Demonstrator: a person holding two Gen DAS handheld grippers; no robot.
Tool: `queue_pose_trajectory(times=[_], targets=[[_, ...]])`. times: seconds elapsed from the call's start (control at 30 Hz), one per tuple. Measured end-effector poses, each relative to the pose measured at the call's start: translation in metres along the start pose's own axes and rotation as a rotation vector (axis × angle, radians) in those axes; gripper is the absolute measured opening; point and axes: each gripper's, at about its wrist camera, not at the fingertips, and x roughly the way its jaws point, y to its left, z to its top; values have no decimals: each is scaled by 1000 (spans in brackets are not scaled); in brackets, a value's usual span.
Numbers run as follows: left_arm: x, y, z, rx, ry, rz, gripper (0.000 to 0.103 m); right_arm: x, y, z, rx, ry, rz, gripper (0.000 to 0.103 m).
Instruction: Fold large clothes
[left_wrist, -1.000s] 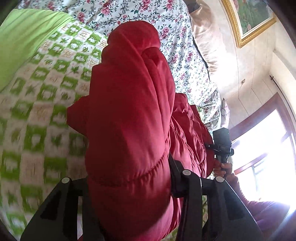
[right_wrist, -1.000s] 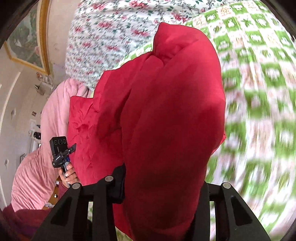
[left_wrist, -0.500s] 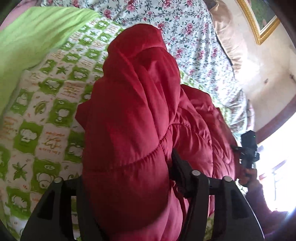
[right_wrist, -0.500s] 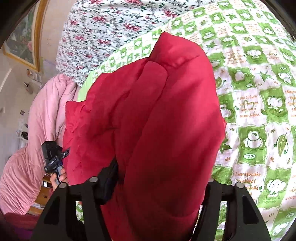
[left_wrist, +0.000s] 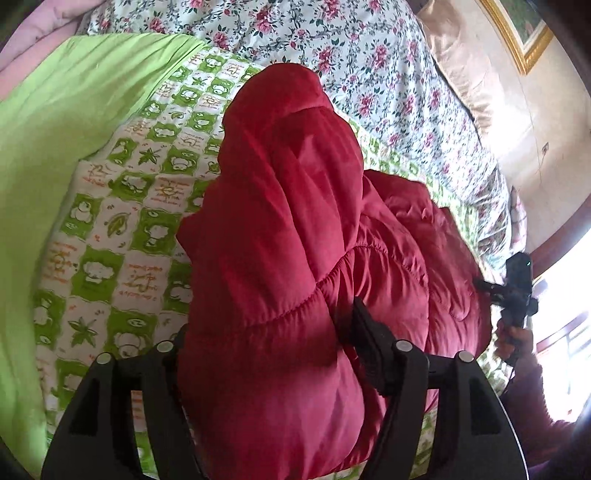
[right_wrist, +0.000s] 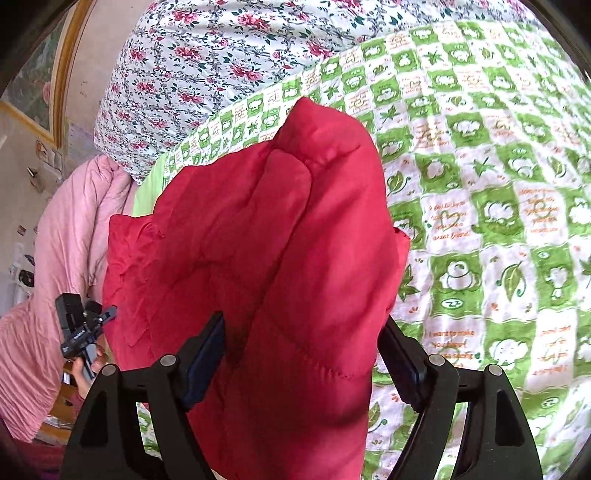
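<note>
A bulky red padded jacket (left_wrist: 288, 240) hangs and bunches over the bed, filling the middle of both views. My left gripper (left_wrist: 269, 350) is shut on a thick fold of it; the fabric bulges between the fingers. In the right wrist view my right gripper (right_wrist: 303, 350) is likewise shut on a fold of the jacket (right_wrist: 280, 240). The right gripper also shows at the far right of the left wrist view (left_wrist: 517, 291), held in a hand. The left gripper shows at the left edge of the right wrist view (right_wrist: 79, 328). Both fingertip pairs are partly hidden by fabric.
The bed carries a green-and-white checked blanket (right_wrist: 498, 203), a plain lime-green cover (left_wrist: 55, 129) and a floral quilt (left_wrist: 369, 55). A pink duvet (right_wrist: 62, 240) is piled beside the bed. A gilt picture frame (left_wrist: 517, 33) hangs on the wall; a bright window (left_wrist: 565, 295) is at right.
Both grippers have tilted down toward the bed with the jacket still held; more of the blanket shows. The jacket sits lower and spreads wider between the two grippers.
</note>
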Motion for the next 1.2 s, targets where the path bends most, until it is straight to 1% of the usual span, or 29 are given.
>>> queue_pose_trajectory(times=[0.1, 0.13, 0.17, 0.23, 0.27, 0.3, 0.33, 0.37, 0.4, 0.43, 0.5, 0.57, 0.63, 0.7, 0.8, 0.87, 0.93, 1.0, 1.07, 1.1, 1.13, 1.2], targets=[[4, 4, 4, 35, 39, -4, 73, -3, -2, 0, 9, -5, -2, 83], [5, 6, 6, 40, 41, 4, 80, -5, -3, 0, 9, -9, -4, 83], [5, 9, 8, 47, 50, 15, 85, -7, -5, -1, 9, -14, -4, 83], [5, 18, 10, 46, 88, -15, 84, -11, -6, -3, 15, -18, -4, 83], [2, 21, 10, 39, 89, -22, 84, -15, -8, -5, 15, -20, -11, 83], [-2, 24, 10, 35, 80, -17, 84, -17, -9, -6, 16, -24, -22, 83], [-7, 25, 9, 35, 61, 5, 84, -22, -10, -6, 17, -37, -45, 83], [-14, 26, 9, 36, 35, 45, 84, -26, -13, -8, 16, -48, -59, 83], [-22, 27, 8, 28, 5, 68, 84, -32, -13, -9, 15, -71, -78, 83], [-32, 27, 6, 15, -31, 69, 84, -37, -12, -10, 12, -91, -93, 83], [-47, 22, 4, 8, -88, 50, 84, -44, -4, -12, -5, -126, -121, 83], [-59, 5, 4, 24, -129, 30, 84, -49, 7, -13, -39, -154, -131, 83], [-63, -12, 3, 49, -152, 6, 84, -54, 27, -16, -93, -198, -136, 83], [-60, -37, 1, 83, -154, -38, 84, -55, 49, -20, -136, -230, -111, 83], [-44, -76, -5, 148, -126, -75, 84, -44, 80, -26, -192, -212, -50, 83], [-29, -100, -10, 189, -90, -105, 84, -32, 101, -28, -236, -188, -27, 83], [-19, -114, -14, 220, -69, -94, 84, -19, 117, -31, -272, -163, -18, 83], [-2, -125, -18, 239, -28, -61, 84, -2, 131, -32, -306, -131, -29, 83], [14, -128, -19, 249, -6, -23, 84, 18, 141, -31, -328, -90, -63, 83], [21, -128, -19, 253, -2, -1, 84, 30, 144, -30, -345, -74, -110, 83], [30, -126, -16, 253, -1, 36, 84, 44, 145, -29, -364, -51, -168, 83], [42, -124, -12, 256, -7, 98, 80, 59, 141, -25, -374, -36, -228, 83]])
